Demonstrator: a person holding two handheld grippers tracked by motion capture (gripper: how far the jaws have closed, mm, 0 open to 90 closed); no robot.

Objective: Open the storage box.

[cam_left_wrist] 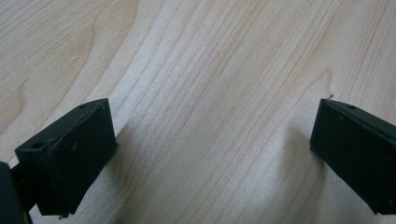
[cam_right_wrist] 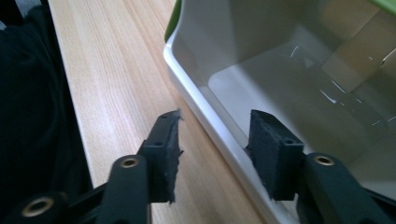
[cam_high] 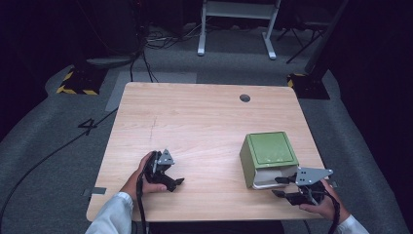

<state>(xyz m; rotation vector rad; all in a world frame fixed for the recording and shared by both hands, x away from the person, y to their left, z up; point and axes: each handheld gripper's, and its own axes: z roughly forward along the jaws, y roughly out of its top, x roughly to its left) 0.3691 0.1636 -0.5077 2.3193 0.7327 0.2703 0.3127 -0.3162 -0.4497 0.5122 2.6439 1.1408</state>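
Observation:
A green box with a white inside (cam_high: 269, 157) lies on its side at the right of the wooden table (cam_high: 195, 122), its open mouth facing the person. My right gripper (cam_high: 279, 186) is open at that mouth. In the right gripper view the white rim (cam_right_wrist: 205, 119) runs between the jaws, one finger (cam_right_wrist: 164, 154) outside on the table side and the other finger (cam_right_wrist: 273, 151) inside the box. My left gripper (cam_high: 177, 184) rests near the table's front left, open over bare wood (cam_left_wrist: 210, 121), with nothing between its fingers (cam_left_wrist: 70, 154).
A dark round grommet (cam_high: 245, 98) sits near the table's far edge. Beyond the table are a white desk frame (cam_high: 236, 24), cables on the grey floor, and yellow-black striped bases (cam_high: 78, 83) at both sides.

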